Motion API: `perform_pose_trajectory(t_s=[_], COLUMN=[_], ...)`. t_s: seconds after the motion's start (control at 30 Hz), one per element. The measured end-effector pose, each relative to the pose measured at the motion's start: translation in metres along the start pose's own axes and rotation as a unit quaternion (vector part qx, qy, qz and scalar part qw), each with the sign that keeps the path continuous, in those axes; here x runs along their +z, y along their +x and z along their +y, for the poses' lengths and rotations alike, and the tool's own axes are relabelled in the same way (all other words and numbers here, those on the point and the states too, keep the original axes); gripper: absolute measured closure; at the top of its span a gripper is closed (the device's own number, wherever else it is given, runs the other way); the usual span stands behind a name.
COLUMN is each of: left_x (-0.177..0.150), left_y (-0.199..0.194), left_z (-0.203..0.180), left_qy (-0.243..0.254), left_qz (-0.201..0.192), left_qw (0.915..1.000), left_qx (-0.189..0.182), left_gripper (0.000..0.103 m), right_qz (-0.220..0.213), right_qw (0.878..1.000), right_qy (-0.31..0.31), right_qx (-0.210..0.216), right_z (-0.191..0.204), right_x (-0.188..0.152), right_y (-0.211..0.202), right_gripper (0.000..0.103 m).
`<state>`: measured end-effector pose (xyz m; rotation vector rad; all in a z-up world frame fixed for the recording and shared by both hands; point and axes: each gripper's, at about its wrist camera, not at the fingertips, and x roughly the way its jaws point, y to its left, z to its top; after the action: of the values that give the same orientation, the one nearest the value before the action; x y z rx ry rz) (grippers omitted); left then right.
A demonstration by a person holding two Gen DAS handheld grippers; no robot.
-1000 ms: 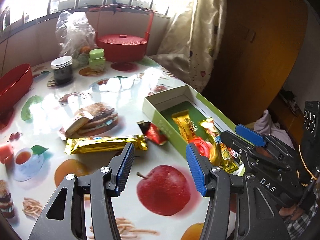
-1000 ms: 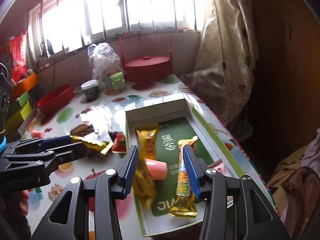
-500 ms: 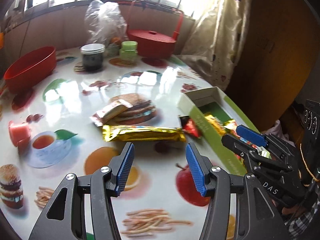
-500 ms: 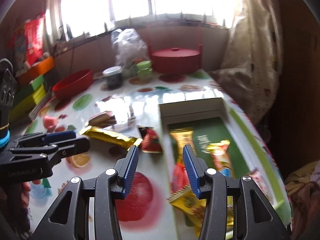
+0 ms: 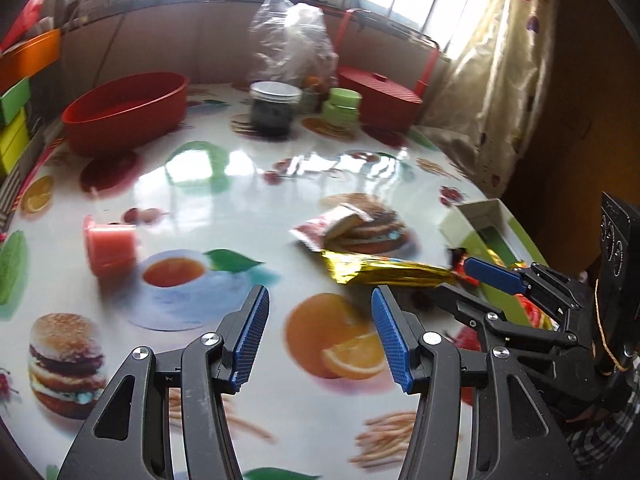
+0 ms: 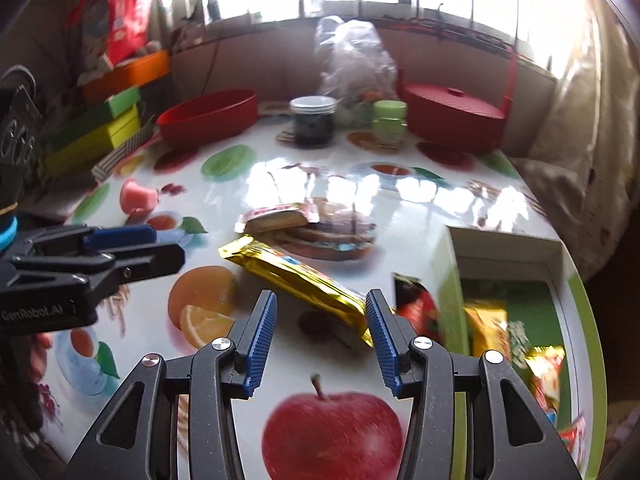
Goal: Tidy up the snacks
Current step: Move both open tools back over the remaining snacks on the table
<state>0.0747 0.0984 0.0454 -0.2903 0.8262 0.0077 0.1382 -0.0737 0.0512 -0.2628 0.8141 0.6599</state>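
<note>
A long gold snack bar (image 6: 298,278) lies on the fruit-print table, just beyond my open, empty right gripper (image 6: 319,326); it also shows in the left wrist view (image 5: 384,274). A clear-wrapped biscuit pack (image 6: 278,218) lies behind it. A small red snack packet (image 6: 416,306) lies beside the green box (image 6: 446,292), which holds several snacks. A pink jelly cup (image 5: 110,242) stands at the left. My left gripper (image 5: 318,330) is open and empty above the table, the cup to its left.
A red oval bowl (image 5: 128,112), a dark jar (image 5: 274,114), a green tub (image 5: 342,106), a red lidded basket (image 5: 378,98) and a plastic bag (image 5: 294,46) stand at the back. Coloured boxes (image 6: 96,130) are stacked at the left. A curtain (image 5: 496,80) hangs at the right.
Both grippers have swung left, away from the green box. The right gripper now faces the gold bar. The left now faces the table's left part, bringing the pink cup closer.
</note>
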Motion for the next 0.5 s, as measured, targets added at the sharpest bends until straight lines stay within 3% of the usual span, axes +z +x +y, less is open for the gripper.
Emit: perform_pose_trajectory(t_s=[0.13,0.5], left_x=[0.004,0.016], left_y=[-0.005,-0.018], left_z=[0.027,0.097], left_qy=[-0.017,-0.041], left_qz=[-0.008,-0.032], left_qw=[0.9996,0.9958], left_qx=[0.021,0.075], left_gripper=[0.048,0.048], right_qz=[0.012,0.032], right_qw=[1.000,0.998], right_qy=[-0.016,-0.045], right_qx=[0.015,-0.015], right_z=[0.010,0.023], right_x=[0.008,0.016], right_y=[0.016,0.041], right_gripper=[0.055,0.043])
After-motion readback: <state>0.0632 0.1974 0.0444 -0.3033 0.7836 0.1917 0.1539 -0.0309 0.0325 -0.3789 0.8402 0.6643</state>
